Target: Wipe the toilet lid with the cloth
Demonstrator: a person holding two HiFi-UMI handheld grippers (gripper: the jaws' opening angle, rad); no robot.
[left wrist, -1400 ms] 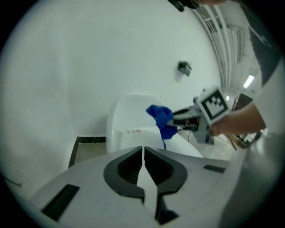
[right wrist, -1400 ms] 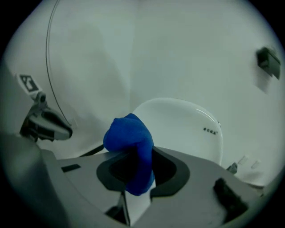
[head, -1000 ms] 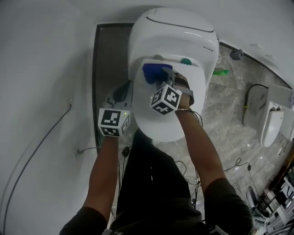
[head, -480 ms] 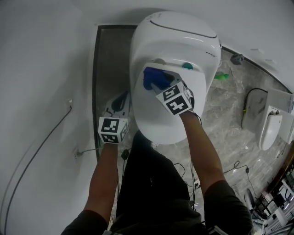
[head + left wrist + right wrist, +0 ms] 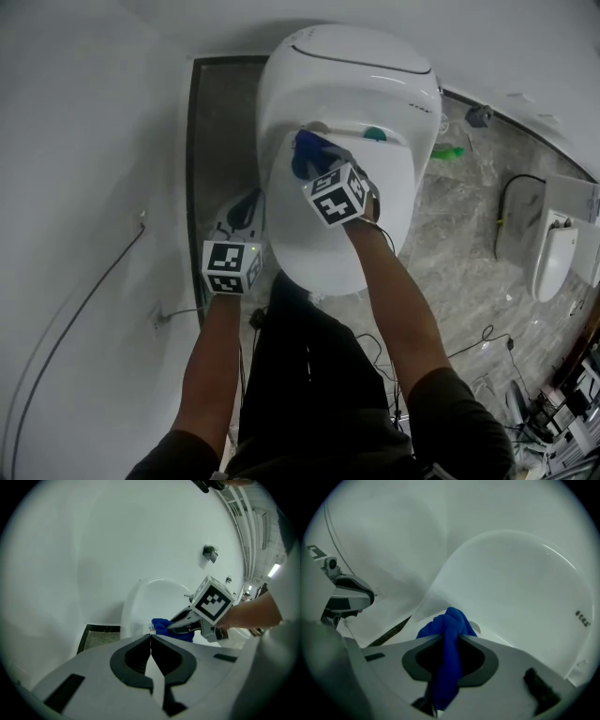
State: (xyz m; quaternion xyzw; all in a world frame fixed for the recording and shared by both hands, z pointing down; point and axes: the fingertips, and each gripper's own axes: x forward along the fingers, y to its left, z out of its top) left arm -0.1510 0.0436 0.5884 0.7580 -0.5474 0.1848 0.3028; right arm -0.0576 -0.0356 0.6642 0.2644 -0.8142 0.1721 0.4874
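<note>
Over toilet lid [image 5: 375, 234], right claw [image 5: 450, 638] just clamped cloth [image 5: 449, 619].

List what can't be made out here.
- Head view: right hand-held gripper hides whether cloth touches lid.
- Right gripper view: gripper body hides cloth's underside.
- Head view: green item behind lid too small to identify.
- Head view: forearm overlaps lid's front.

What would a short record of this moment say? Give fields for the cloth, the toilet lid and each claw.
cloth: blue, bunched, at the back end of the lid
toilet lid: white, closed
right claw: jaws have just closed, pinching the cloth
left claw: shut, empty, held beside the toilet, off the lid
</note>
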